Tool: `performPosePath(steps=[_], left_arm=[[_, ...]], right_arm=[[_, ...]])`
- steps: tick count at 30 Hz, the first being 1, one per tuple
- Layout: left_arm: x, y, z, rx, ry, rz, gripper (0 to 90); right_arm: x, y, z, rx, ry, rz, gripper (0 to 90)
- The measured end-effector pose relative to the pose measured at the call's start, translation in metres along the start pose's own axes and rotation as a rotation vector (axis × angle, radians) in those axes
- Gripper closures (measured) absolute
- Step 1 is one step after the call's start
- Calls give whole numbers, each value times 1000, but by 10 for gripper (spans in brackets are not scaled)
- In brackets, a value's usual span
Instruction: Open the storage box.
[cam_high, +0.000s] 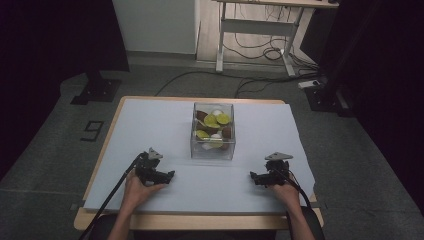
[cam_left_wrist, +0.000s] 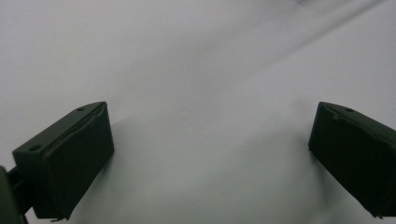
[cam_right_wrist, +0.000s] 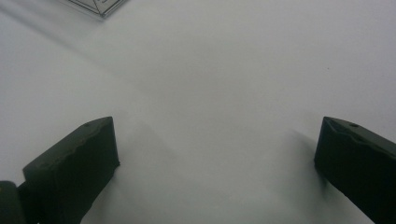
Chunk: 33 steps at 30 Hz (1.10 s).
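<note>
A clear plastic box (cam_high: 213, 131) stands at the middle of the table, holding several brown, yellow-green and white round pieces. My left gripper (cam_high: 167, 176) rests low on the white sheet, front left of the box, and points right. My right gripper (cam_high: 254, 177) rests front right of the box and points left. In the left gripper view my left gripper (cam_left_wrist: 210, 149) has its jaws wide apart over bare sheet. My right gripper (cam_right_wrist: 215, 154) is just as wide open in its own view, with a corner of the box (cam_right_wrist: 95, 5) at the top left.
A white sheet (cam_high: 150, 125) covers the wooden table (cam_high: 100, 220). Grey floor surrounds it, with a desk frame (cam_high: 255, 30) and loose cables (cam_high: 260, 50) behind. A black stand base (cam_high: 95, 90) sits at the back left.
</note>
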<state>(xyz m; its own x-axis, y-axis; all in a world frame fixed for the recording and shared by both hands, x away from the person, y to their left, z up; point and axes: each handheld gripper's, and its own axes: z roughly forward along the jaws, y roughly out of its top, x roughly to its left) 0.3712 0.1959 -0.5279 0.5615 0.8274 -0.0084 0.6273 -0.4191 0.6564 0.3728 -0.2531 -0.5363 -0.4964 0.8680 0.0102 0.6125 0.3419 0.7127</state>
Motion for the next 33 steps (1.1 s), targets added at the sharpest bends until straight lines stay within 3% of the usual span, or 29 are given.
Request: performPosePath(steps=[25,29,31,32,33], left_arm=[[0,1,0,6,0,0,0],[0,2,0,11,-3,6,5],[-1,3,-1,7,-20,9,24],[-1,4,-3,-9,-71,-8,34],[-1,4,-3,-9,-71,-8,35]], right_arm=[[0,2,0,16,3,-9,0],[0,3,-2,23,10,-22,33],[1,4,-3,26,22,-25,46],[2,4,-4,33,37,-33,46],[2,4,-4,33,37,-33,46]])
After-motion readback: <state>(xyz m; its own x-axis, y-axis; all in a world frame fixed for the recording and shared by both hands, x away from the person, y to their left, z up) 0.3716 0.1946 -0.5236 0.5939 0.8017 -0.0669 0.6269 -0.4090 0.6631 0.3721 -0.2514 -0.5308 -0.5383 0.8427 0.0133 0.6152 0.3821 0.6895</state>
